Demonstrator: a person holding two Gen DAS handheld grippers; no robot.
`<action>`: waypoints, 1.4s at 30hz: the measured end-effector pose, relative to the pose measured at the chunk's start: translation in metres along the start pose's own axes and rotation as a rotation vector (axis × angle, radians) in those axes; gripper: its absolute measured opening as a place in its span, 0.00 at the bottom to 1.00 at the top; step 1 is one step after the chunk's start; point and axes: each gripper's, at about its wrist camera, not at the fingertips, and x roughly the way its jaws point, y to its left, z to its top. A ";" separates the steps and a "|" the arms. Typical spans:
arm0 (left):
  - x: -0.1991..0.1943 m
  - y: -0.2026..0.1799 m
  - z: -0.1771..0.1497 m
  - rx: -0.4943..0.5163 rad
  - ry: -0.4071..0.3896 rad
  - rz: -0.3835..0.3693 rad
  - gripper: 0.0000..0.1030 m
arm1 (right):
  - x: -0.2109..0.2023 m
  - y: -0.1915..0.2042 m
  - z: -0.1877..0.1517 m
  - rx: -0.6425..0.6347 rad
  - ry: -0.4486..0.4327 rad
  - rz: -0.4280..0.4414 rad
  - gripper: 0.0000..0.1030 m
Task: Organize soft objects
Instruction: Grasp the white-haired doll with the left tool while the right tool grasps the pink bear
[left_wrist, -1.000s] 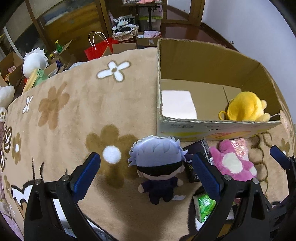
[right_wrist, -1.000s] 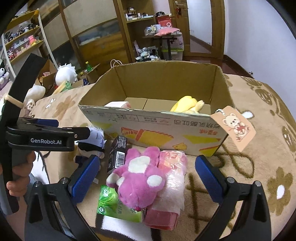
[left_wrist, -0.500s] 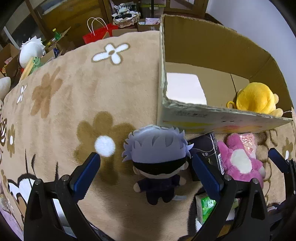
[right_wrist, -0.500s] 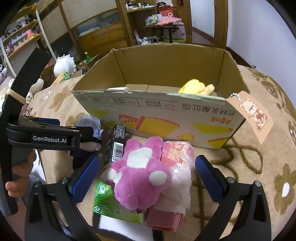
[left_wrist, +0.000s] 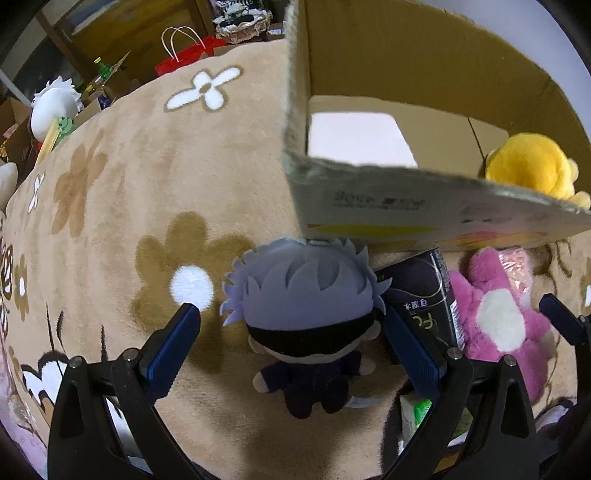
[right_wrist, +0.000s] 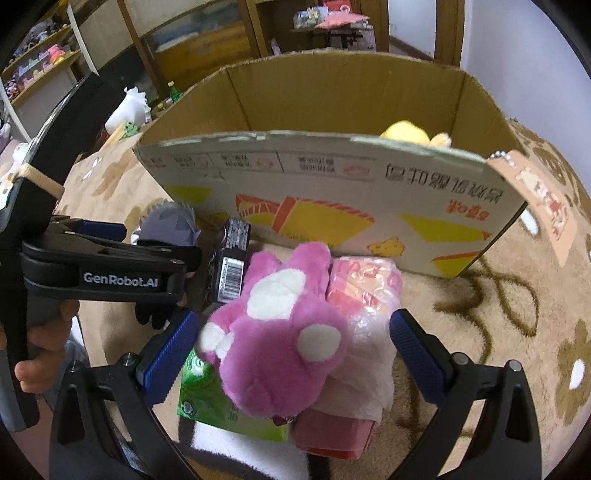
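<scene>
1. Counting grippers: two, both spread wide. The left gripper (left_wrist: 291, 347) straddles the grey-haired doll (left_wrist: 306, 317) at lower centre, blue pads either side, no contact visible. The right gripper (right_wrist: 295, 354) brackets the pink plush (right_wrist: 277, 332) the same way, released, gripping nothing.
2. Counting soft toys near the box: three. The doll lies on the flowered blanket (left_wrist: 122, 206) right against the front corner of the cardboard box (left_wrist: 388, 206); the pink plush sits just right of it in the left view; one yellow plush (left_wrist: 532, 166) is already inside the box, at the frame's right edge.
3. One black packet (right_wrist: 231, 269) with a barcode stands between doll and pink plush, touching both by the look of it.
4. One pink plastic-wrapped pack (right_wrist: 365, 295) lies under and beside the pink plush, and one green packet (right_wrist: 207, 402) pokes out below it.
5. One white sheet (left_wrist: 358, 138) rests on the box floor, partly hidden behind the front wall.
6. Hard to read: the box print is blurred and upside down, the yellow plush shows only its top in the right view, and the doll is mostly blocked there by the left gripper's body.
7. One white plush (left_wrist: 55, 107) sits far off at upper left, well apart.
</scene>
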 end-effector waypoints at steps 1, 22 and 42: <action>0.002 -0.001 0.000 0.007 0.007 0.005 0.96 | 0.000 0.000 0.000 0.002 0.005 0.000 1.00; -0.009 0.008 -0.012 -0.037 -0.026 -0.037 0.60 | -0.017 0.015 -0.010 -0.071 0.009 0.079 0.38; -0.139 0.011 -0.054 -0.058 -0.483 -0.025 0.60 | -0.124 -0.013 -0.015 0.023 -0.280 0.052 0.37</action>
